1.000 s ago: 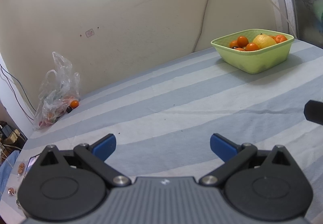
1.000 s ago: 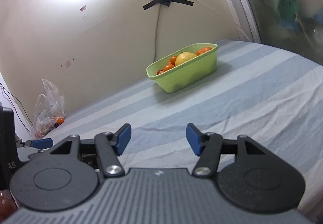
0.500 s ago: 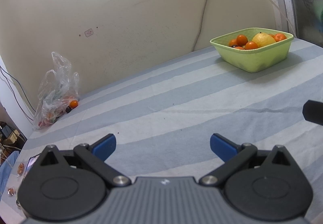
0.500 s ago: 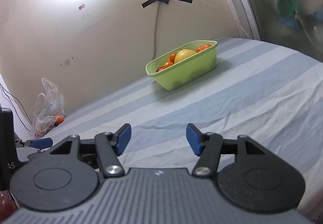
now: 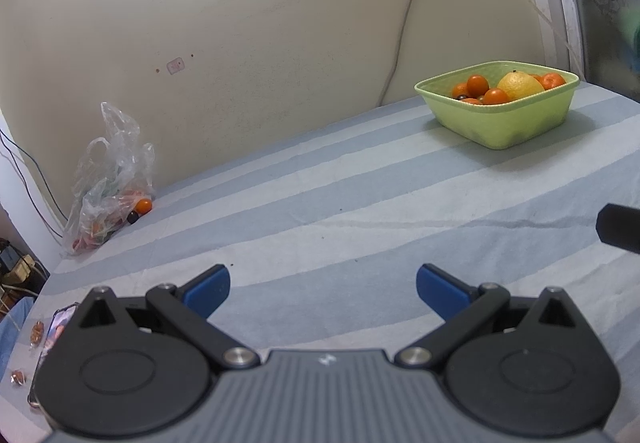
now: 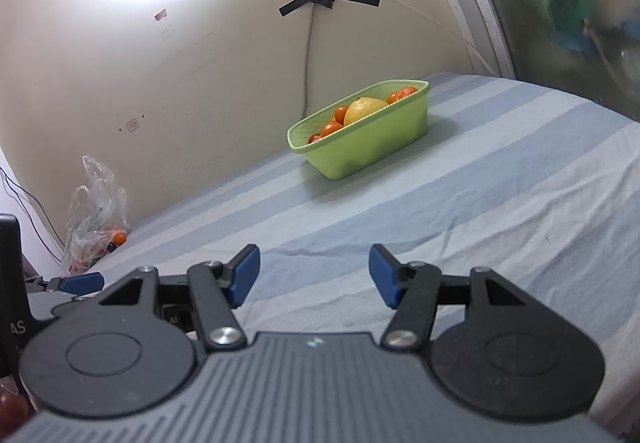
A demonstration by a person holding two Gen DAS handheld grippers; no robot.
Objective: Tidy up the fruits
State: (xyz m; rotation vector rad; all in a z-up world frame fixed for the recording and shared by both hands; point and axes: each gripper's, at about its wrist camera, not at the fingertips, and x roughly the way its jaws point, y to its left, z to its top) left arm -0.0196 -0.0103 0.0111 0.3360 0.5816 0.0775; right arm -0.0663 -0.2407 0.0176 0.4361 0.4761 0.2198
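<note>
A light green basket stands at the far right of the striped table, holding several orange fruits and a yellow citrus. It also shows in the right wrist view. A clear plastic bag with small fruits lies at the far left by the wall, an orange fruit at its mouth. My left gripper is open and empty over the near table. My right gripper is open and empty, well short of the basket.
The table is covered by a blue and grey striped cloth. A phone and small wrapped items lie at the near left edge. A cable hangs down the wall behind the basket. A frosted window is at the right.
Both views have shifted only slightly; the basket sits a little lower and nearer in frame. Both grippers stay open and empty.
</note>
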